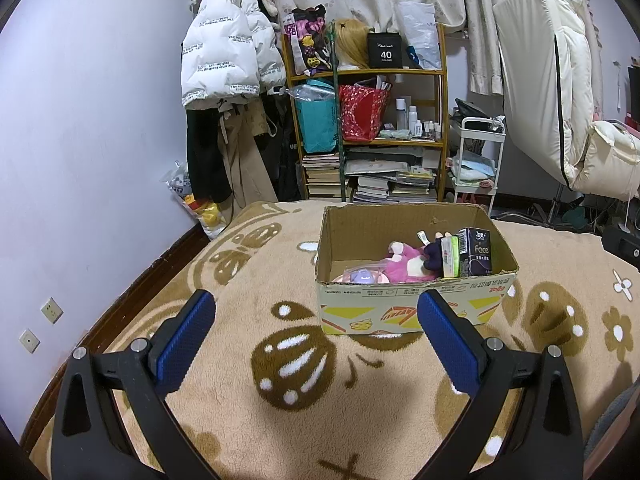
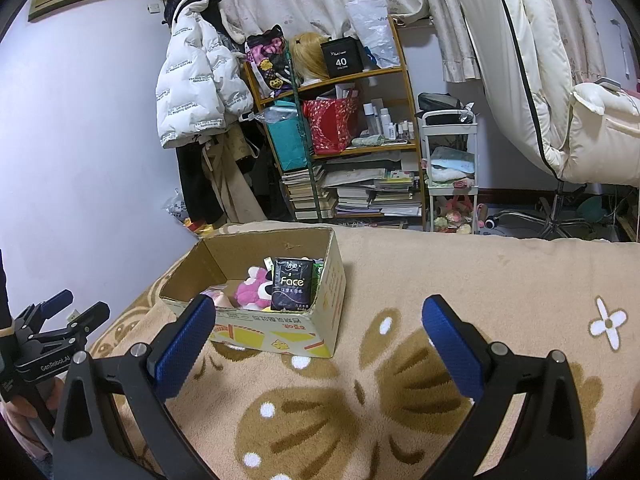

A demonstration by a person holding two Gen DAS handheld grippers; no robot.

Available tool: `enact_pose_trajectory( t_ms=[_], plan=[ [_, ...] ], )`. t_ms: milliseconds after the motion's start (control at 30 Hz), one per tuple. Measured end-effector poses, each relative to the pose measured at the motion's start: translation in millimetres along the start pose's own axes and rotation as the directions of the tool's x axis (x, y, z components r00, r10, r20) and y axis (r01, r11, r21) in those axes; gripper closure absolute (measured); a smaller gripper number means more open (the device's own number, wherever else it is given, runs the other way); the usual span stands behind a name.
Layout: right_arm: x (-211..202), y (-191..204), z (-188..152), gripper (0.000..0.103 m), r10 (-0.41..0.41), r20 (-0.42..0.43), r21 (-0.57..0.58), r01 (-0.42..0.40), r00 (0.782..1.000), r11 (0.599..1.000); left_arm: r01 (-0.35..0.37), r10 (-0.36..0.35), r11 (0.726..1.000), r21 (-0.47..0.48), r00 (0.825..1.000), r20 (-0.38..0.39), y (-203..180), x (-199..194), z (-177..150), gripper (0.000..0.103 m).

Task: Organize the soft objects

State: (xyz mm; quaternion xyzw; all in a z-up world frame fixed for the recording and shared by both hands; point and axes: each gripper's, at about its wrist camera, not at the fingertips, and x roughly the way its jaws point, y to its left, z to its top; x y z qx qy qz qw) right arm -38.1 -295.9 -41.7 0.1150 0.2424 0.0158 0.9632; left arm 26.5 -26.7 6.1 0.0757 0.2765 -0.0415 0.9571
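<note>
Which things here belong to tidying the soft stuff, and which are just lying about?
Job: cardboard box, pink plush toy, tissue pack, left hand-held gripper, right hand-held gripper.
Lying about: white jacket, bookshelf, chair.

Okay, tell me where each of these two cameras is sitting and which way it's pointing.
Left wrist: on the left tool, low over the blanket, facing the cardboard box and bookshelf; shows its own open blue fingers.
Right wrist: on the right tool, further right, same facing; box sits left, left tool at the left edge.
Shared: box, pink plush, black Face tissue pack, bookshelf, white jacket.
</note>
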Motion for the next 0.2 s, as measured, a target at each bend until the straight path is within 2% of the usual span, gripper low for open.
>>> enact_pose_trajectory(
  t_ms=[200],
  plan=[
    [0.0,0.0,0.3,0.000,-0.001,-0.001,0.000,0.001,1.000,1.000,0.000,0.000,1.000,0.001,1.000,0.000,0.2,-0.2,-0.1,0.003]
  ],
)
